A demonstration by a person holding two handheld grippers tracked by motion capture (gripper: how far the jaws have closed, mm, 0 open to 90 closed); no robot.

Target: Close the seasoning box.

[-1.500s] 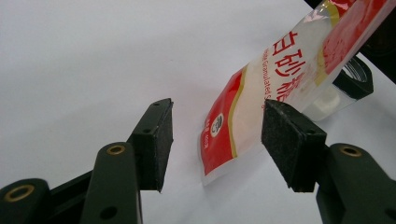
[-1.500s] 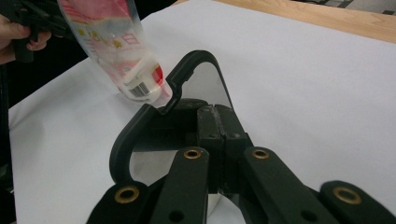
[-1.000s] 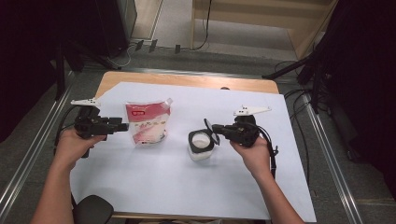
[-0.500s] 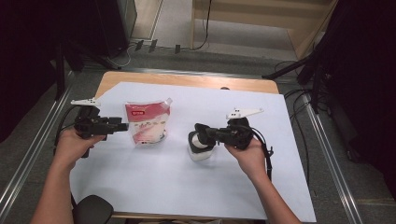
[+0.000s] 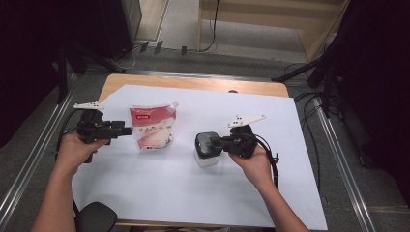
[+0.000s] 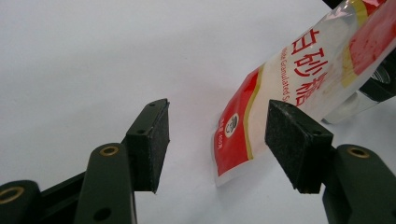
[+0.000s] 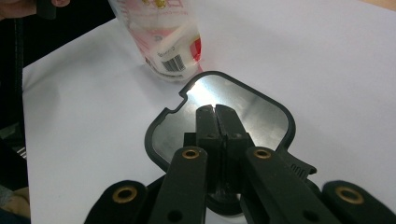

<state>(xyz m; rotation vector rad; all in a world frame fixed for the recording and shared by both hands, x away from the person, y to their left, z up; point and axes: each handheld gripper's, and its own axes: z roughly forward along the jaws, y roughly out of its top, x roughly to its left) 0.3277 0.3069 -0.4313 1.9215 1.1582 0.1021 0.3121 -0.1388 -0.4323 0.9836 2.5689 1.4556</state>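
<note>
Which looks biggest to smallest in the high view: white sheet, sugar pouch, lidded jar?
1. White sheet
2. Sugar pouch
3. Lidded jar, partly hidden by the shut right gripper

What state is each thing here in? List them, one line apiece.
sugar pouch: standing on the table, ungripped
clear jar: upright on the table
black lid: atop the jar
left gripper: open, nothing between its pads
right gripper: shut, jaws down on the lid
</note>
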